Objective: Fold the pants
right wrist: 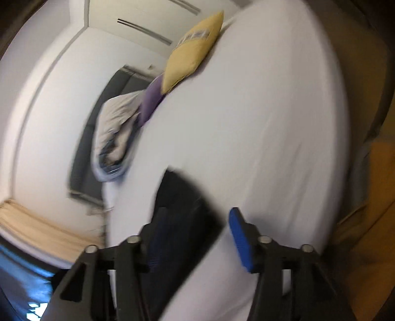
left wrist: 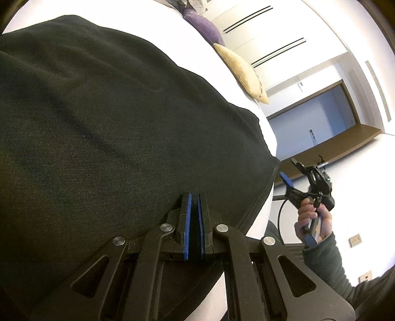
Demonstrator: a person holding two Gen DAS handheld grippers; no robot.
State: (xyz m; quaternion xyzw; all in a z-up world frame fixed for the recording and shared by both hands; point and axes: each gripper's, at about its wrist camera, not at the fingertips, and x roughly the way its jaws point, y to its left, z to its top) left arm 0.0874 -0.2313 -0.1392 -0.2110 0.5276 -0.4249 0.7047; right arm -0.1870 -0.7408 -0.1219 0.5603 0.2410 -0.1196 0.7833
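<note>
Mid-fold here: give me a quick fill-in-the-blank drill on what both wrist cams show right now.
1. The left gripper is shut on the ____ pants.
2. The right gripper has its jaws ____.
3. The pants lie on a ____ bed.
4. Beside the purple cushion sits a ____ one.

Missing: black; open; white; yellow

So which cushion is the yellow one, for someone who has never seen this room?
Start at the white bed with the black pants spread on it. Along its far edge lie cushions; the yellow cushion is the tan-gold one, beside a purple cushion, nearer the bed's corner.
</note>
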